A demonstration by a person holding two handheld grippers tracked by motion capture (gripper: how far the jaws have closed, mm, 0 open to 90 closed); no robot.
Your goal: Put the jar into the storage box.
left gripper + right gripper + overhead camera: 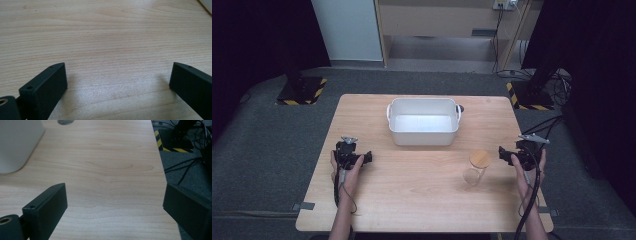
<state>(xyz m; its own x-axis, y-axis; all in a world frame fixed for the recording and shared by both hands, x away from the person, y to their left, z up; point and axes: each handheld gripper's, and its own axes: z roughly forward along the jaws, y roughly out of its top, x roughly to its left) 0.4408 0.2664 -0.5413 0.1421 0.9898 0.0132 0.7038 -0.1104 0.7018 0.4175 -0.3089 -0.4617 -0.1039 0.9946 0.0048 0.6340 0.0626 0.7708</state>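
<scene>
The glass jar with its bamboo lid stands near the counter's right edge, just beside the right gripper. Both grippers, the left gripper included, gape empty. A careless approach could topple the smooth, light jar or knock it off the edge.

My left gripper and right gripper are black, each topped with a grey three-cornered plate and trailing a black cable along my bare forearm. Seen close, the jaws are flat matt-black blocks with small screw holes; a brass-ringed hole sits beside the left block.
</scene>
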